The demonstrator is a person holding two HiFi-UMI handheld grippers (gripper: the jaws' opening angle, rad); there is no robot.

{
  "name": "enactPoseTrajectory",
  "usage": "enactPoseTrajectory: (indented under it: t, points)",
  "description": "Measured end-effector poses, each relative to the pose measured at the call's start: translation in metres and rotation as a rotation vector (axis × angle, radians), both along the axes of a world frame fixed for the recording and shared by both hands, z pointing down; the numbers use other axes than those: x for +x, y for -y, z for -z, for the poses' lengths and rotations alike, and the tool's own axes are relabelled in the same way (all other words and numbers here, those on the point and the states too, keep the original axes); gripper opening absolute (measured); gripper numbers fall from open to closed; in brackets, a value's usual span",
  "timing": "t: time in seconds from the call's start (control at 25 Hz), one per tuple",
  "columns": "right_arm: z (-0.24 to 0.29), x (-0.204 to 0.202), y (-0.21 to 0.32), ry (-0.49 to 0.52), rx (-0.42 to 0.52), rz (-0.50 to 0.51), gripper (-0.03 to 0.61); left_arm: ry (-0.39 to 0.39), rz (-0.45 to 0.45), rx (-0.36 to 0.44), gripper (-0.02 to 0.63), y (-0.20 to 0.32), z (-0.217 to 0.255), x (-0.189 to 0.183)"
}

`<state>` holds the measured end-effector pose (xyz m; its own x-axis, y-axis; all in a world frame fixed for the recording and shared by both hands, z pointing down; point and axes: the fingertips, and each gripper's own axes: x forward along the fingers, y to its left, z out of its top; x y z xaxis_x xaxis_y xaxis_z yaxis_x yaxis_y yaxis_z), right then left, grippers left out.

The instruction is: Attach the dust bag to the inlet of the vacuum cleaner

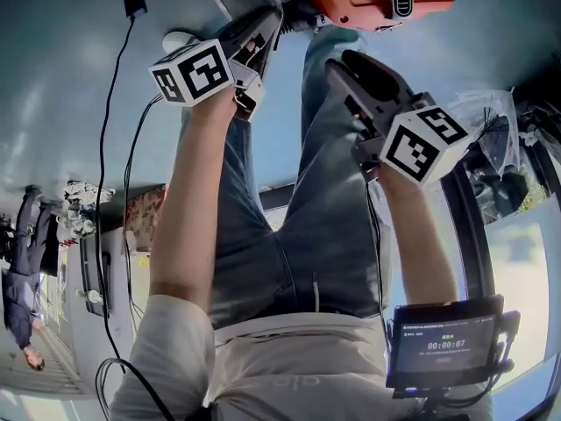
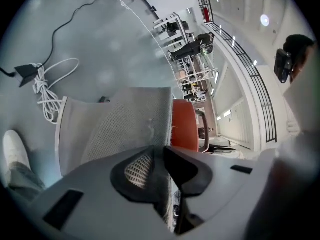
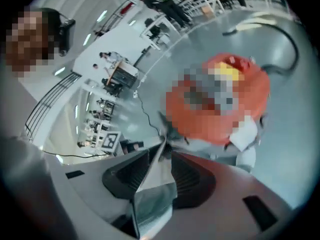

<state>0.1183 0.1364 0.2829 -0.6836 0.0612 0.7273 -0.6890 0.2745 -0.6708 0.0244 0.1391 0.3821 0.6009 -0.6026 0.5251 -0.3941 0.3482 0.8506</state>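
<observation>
Dust bag (image 2: 125,129), grey mesh with a white edge, held up off the floor (image 2: 100,49) between the two grippers, just in front of the orange vacuum cleaner (image 2: 185,126). Left gripper (image 2: 159,151) clamped tight on the bag's lower edge, mesh showing between the pads. Right gripper (image 3: 165,145) closed at its tips on a crumpled grey fold, apparently of the same bag, and pointed down toward the vacuum cleaner. White cord (image 2: 47,86) coiled on the floor, well apart from the bag.
</observation>
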Motion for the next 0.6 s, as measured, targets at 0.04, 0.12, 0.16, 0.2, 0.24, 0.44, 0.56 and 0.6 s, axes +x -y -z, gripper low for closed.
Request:
enactPoseTrajectory:
  t: [0.04, 0.12, 0.16, 0.2, 0.24, 0.44, 0.56, 0.6]
  points:
    - [-0.019, -0.002, -0.025, -0.012, -0.064, -0.043, 0.158, -0.017, 0.005, 0.000, 0.072, -0.001, -0.001, 0.000]
    - [-0.052, -0.010, -0.050, -0.041, -0.123, -0.140, 0.076, -0.057, 0.029, 0.011, 0.072, -0.001, -0.001, -0.001]
    - [-0.062, -0.015, -0.052, -0.038, -0.127, -0.189, 0.063, -0.078, 0.043, 0.022, 0.072, 0.000, 0.000, -0.002]
    - [-0.069, -0.022, -0.051, -0.019, -0.128, -0.234, 0.063, -0.094, 0.050, 0.029, 0.072, 0.001, 0.001, -0.002]
    - [-0.071, -0.031, -0.049, 0.014, -0.131, -0.272, 0.063, -0.104, 0.052, 0.035, 0.072, 0.002, 0.001, -0.002]
    - [-0.076, -0.058, -0.051, 0.059, -0.130, -0.232, 0.063, -0.132, 0.042, 0.051, 0.072, 0.002, 0.001, -0.002]
    - [-0.079, -0.060, -0.051, 0.022, -0.111, -0.207, 0.062, -0.139, 0.047, 0.059, 0.072, 0.001, 0.001, -0.004]
    - [-0.077, -0.061, -0.051, 0.016, -0.103, -0.209, 0.043, -0.146, 0.049, 0.061, 0.072, 0.001, 0.001, -0.005]
